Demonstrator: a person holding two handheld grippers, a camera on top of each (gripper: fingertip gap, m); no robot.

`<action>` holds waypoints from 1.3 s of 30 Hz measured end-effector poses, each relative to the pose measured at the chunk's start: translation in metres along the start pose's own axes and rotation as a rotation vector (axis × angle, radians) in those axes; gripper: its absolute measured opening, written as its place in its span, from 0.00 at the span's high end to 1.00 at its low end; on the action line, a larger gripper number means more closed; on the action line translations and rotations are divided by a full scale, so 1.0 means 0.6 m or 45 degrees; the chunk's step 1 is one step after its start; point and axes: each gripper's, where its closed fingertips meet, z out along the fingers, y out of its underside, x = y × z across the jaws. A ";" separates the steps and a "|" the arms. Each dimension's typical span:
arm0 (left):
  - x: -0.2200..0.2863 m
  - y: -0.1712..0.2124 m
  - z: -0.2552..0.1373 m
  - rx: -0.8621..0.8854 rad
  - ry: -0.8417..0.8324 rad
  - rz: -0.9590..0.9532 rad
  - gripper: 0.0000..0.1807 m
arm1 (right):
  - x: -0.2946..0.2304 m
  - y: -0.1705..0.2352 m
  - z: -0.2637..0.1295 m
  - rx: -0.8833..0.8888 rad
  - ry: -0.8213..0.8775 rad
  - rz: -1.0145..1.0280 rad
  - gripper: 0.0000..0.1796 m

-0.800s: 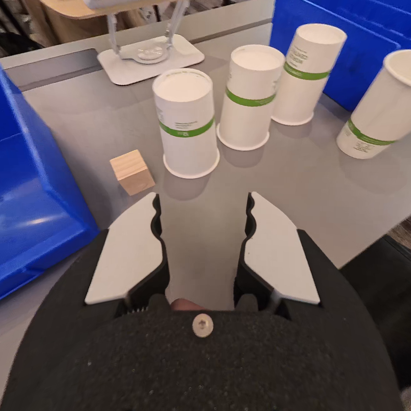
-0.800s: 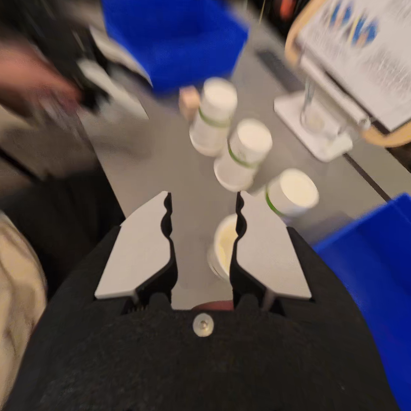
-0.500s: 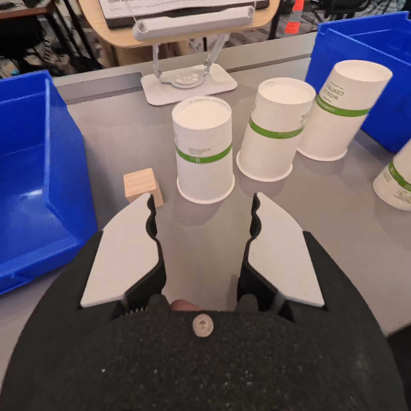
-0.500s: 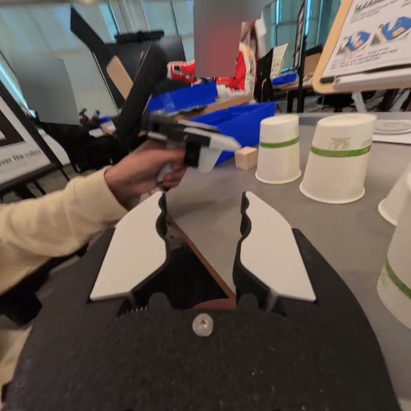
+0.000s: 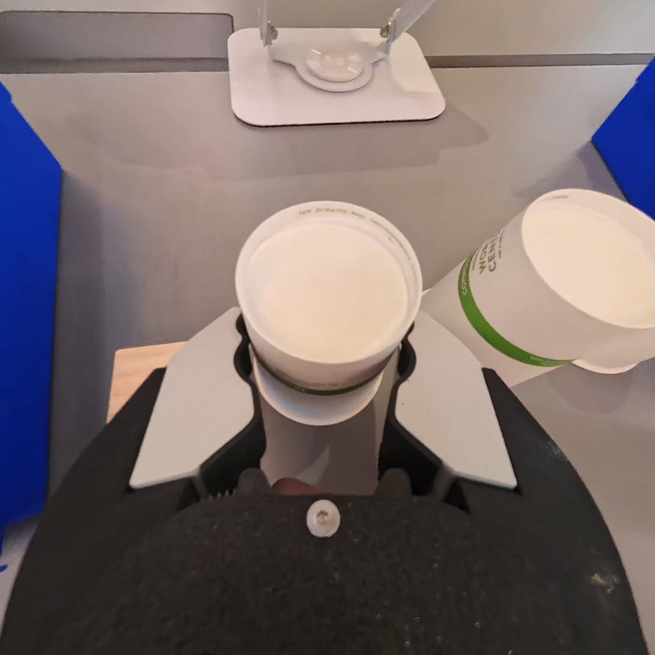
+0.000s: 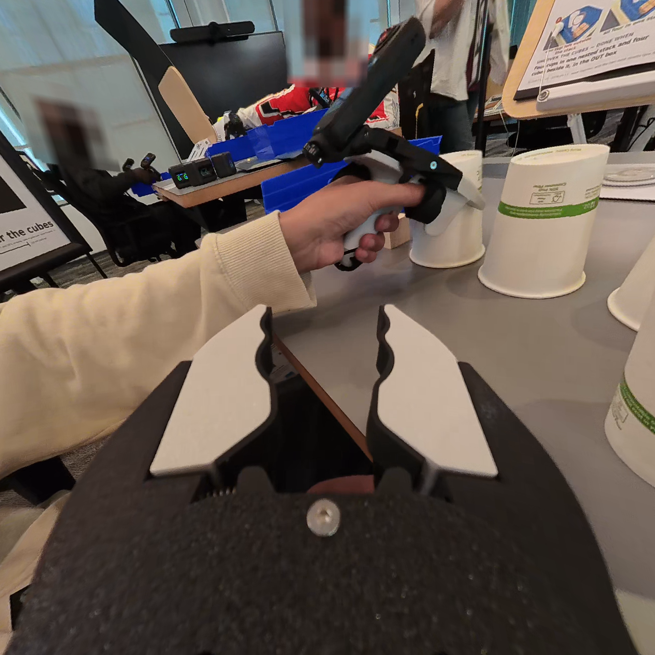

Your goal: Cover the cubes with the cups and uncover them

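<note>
Between the left gripper (image 5: 324, 349) fingers stands an upturned white paper cup with a green band (image 5: 328, 301), gripped on the grey table (image 5: 159, 170) beside a wooden cube (image 5: 141, 365). Thin and light, it likely crushes easily, so hold the upper wall gently. Right gripper (image 6: 322, 340) hangs wide, empty.

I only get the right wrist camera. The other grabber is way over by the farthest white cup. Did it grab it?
Observer: Yes. In the left wrist view, the left gripper has one finger pressed on each side of the upside-down white paper cup with a green band.
Operator: I see some wood behind the hand. Is that the block?
Observer: Yes. The pale wooden cube sits beside that cup, not under it, half hidden by one grey finger.
Operator: Is anything on top of the cup?
Observer: No, its upturned bottom is bare.
</note>
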 end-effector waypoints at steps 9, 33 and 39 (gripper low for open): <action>0.012 -0.060 -0.059 0.089 0.101 0.056 0.55 | 0.017 -0.001 -0.004 0.004 0.012 0.049 0.69; 0.128 -0.111 -0.411 0.536 1.713 -0.078 0.55 | -0.020 -0.266 0.067 0.489 -0.735 1.209 0.68; 0.139 -0.072 -0.422 0.545 1.836 0.029 0.55 | -0.027 -0.262 0.090 0.490 -0.875 1.391 0.79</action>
